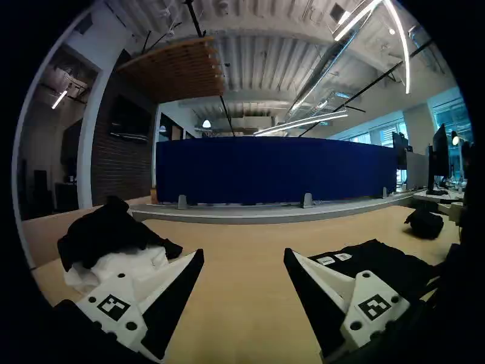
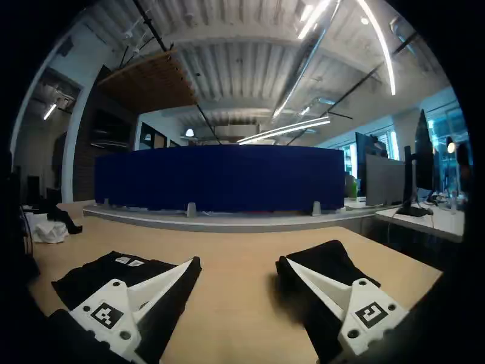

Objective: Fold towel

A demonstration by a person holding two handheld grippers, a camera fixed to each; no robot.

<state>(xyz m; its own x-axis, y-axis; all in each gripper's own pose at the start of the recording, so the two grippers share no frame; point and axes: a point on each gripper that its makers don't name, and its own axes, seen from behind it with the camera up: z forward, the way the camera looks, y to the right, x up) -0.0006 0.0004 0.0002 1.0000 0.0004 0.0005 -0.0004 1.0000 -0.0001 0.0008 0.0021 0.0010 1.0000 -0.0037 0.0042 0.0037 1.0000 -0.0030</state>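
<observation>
Straddling bare tabletop (image 2: pixel 242 306): splayed right hand-held gripper (image 2: pixel 240 259)

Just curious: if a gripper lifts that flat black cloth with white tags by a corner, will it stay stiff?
Probably floppy: the black cloth lies limp and flat, so it should drape. It looks thin, so probably light. It might slide on the smooth table.

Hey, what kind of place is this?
Most likely an open-plan office: a blue divider screen along a long wooden desk, computer monitors off to one side, strip lights under an exposed ceiling.
</observation>
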